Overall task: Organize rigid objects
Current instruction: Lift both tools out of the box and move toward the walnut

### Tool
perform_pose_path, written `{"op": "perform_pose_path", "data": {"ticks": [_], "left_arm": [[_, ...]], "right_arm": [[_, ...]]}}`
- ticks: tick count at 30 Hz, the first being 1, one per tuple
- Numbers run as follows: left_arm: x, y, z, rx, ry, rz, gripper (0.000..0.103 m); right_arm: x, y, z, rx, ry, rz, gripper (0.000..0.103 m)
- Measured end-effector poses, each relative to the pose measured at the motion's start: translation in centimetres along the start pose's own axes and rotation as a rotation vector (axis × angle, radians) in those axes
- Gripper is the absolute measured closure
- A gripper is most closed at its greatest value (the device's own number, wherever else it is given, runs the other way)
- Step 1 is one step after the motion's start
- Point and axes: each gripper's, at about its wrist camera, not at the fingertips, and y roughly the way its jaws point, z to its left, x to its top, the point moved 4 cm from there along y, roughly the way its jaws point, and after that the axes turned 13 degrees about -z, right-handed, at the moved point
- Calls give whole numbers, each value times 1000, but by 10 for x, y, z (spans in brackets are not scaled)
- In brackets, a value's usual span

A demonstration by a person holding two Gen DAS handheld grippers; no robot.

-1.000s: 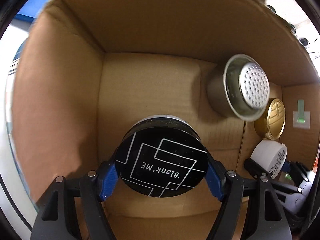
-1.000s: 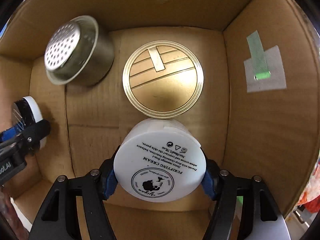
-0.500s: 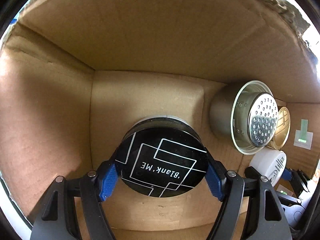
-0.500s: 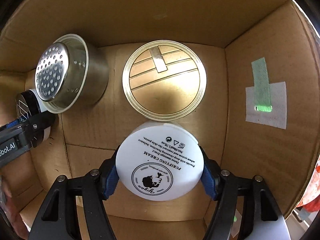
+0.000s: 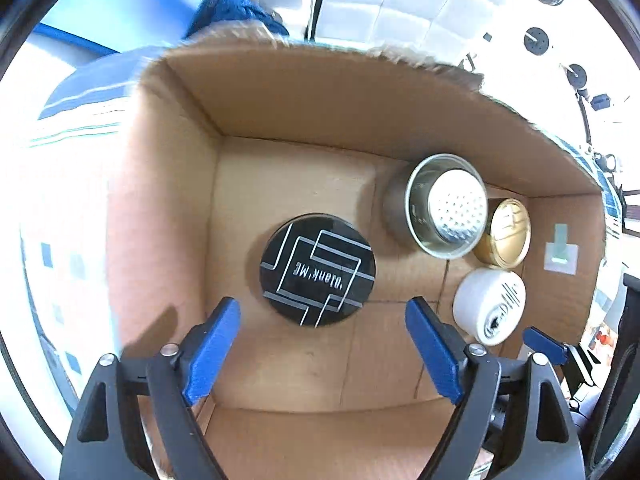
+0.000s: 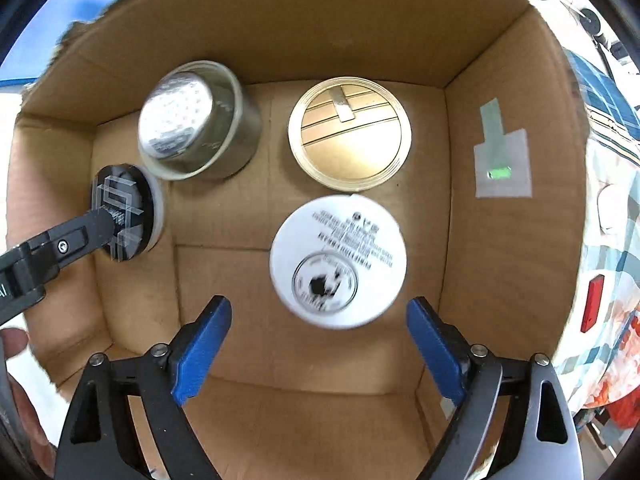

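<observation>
A black jar [image 5: 318, 270] with white line art on its lid stands on the floor of the cardboard box [image 5: 320, 92], left of centre. My left gripper [image 5: 322, 306] hovers above it with the jaws opening and the blue pads clear of the jar. In the right wrist view a white cream jar [image 6: 338, 260] stands on the floor of the box [image 6: 320, 20]. My right gripper [image 6: 319, 306] hangs over this jar, jaws opening, with no pad touching it. A perforated metal cup [image 6: 196, 128] and a gold round tin [image 6: 350, 134] stand at the back.
A white label with green tape [image 6: 502, 168] is stuck on the box's right wall. A person's thumb [image 6: 14, 340] shows at the left edge. A blue knitted item [image 5: 236, 12] lies beyond the far wall, and patterned cloth [image 6: 616, 320] lies to the right.
Both grippers have let go of their jars, widened and risen. The black jar and the white jar now stand free on the box floor.
</observation>
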Motion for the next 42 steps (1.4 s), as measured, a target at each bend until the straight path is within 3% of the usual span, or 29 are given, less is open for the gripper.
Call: {"op": "perform_pose_path", "data": {"ticks": [4, 15, 31, 42], "left_arm": [[-8, -25, -3, 49, -3, -67, 0], [-49, -93, -25, 13, 13, -215, 0], [-95, -189, -42, 4, 65, -348, 0], [-104, -221, -60, -14, 65, -397, 0]], "right_arm": [[-12, -18, 0, 1, 1, -22, 0], [-63, -86, 9, 0, -46, -152, 0], [-113, -210, 2, 40, -56, -310, 0], [-127, -241, -4, 86, -56, -350, 0]]}}
